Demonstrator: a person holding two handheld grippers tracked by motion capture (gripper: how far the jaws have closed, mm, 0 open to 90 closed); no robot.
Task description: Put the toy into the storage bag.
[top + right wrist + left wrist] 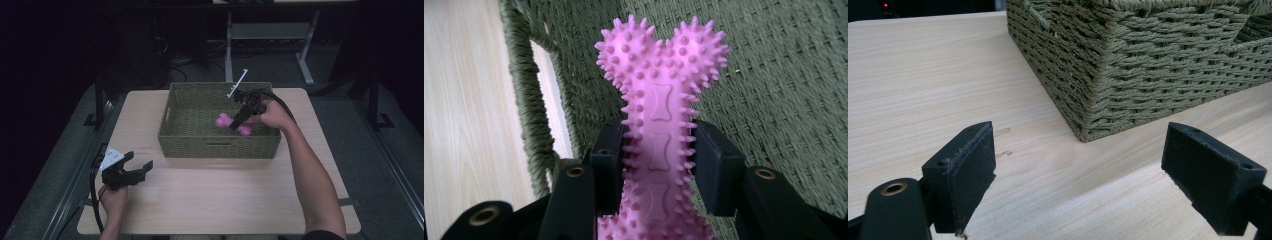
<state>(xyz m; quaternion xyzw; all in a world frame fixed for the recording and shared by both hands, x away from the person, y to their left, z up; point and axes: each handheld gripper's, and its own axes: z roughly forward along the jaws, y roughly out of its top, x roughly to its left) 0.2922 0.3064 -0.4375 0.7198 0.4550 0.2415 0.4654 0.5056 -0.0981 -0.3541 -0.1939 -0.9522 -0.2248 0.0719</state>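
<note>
A dark room surrounds a pale wooden table (215, 200), with desk legs and cables in the gloom beyond it. At the left, the left gripper (142, 169) rests low on the tabletop with its jaws spread wide and nothing between them; in the left gripper view, a corner of the woven green basket (1128, 75) stands just ahead of those jaws. To the right, the right gripper (235, 121) reaches down inside the basket, clamped on the shaft of a pink spiky bone toy (659, 125), whose knobbed end sticks out past the jaw tips above the basket floor. Whether the toy is being set in or lifted out I cannot tell; either way, the grip holds firm and the release or lift remains to be done.
</note>
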